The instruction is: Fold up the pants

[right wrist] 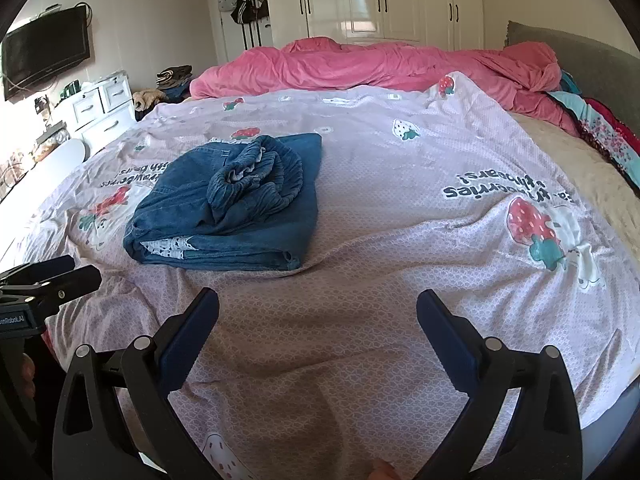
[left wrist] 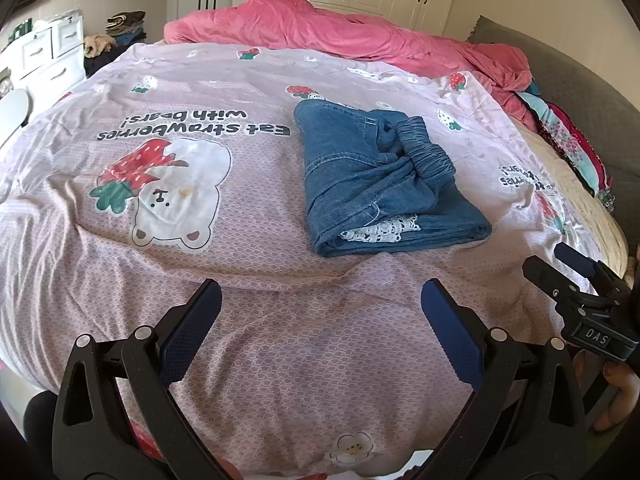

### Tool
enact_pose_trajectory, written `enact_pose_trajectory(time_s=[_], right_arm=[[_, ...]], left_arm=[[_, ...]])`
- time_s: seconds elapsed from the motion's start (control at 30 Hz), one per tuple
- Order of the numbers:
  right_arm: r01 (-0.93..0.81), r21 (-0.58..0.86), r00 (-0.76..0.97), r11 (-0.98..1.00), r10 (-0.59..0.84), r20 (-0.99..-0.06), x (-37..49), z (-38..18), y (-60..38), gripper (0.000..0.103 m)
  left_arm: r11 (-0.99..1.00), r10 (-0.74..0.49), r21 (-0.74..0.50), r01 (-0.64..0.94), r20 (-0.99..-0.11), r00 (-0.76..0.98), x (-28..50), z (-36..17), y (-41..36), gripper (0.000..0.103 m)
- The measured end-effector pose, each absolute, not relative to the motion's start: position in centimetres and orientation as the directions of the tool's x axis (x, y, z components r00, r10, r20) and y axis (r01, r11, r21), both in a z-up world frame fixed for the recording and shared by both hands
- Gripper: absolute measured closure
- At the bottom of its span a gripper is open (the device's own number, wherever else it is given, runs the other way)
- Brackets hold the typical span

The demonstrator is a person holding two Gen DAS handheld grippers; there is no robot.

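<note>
The blue denim pants (left wrist: 376, 184) lie folded in a compact bundle on the pink strawberry-print bedsheet (left wrist: 200, 92), elastic waistband on top and white lace trim at the near edge. They also show in the right wrist view (right wrist: 236, 208), left of centre. My left gripper (left wrist: 320, 292) is open and empty, hovering over the sheet just in front of the pants. My right gripper (right wrist: 318, 300) is open and empty, near the bed's front edge, to the right of the pants. The right gripper also shows at the right edge of the left wrist view (left wrist: 576, 272).
A pink duvet (left wrist: 340, 32) is heaped across the far side of the bed. A grey headboard (left wrist: 560, 80) and colourful bedding (left wrist: 568, 136) lie to the right. White drawers (right wrist: 104, 104) and a wall TV (right wrist: 44, 52) stand to the left; white wardrobes (right wrist: 380, 0) behind.
</note>
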State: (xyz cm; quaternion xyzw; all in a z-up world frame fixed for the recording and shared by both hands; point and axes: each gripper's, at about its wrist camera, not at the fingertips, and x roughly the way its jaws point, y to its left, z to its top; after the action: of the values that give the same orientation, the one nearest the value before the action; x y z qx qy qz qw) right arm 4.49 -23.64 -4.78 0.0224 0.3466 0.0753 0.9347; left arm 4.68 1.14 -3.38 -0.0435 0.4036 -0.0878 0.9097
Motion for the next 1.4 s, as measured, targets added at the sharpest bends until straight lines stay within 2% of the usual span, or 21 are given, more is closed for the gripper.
enact_pose_trajectory(time_s=[0.53, 1.1, 1.4], right_arm=[[-0.121, 0.088, 0.742, 0.989, 0.149, -0.654, 4.54, -5.07, -23.37, 0.004], [-0.105, 0.064, 0.737, 0.992, 0.121, -0.666, 4.53, -5.37, -23.23, 0.004], [-0.086, 0.049, 0.734, 0.995, 0.097, -0.672, 4.59, -5.37, -23.39, 0.004]], left_arm=[[0.981, -0.194, -0.149, 0.124, -0.728, 0.657, 4.66, -3.33, 1.16, 0.009], [0.985, -0.166, -0.095, 0.142, -0.726, 0.667, 4.47, -2.83, 0.46, 0.009], [0.982, -0.187, -0.117, 0.149, -0.728, 0.66, 4.43, -2.66, 0.66, 0.009]])
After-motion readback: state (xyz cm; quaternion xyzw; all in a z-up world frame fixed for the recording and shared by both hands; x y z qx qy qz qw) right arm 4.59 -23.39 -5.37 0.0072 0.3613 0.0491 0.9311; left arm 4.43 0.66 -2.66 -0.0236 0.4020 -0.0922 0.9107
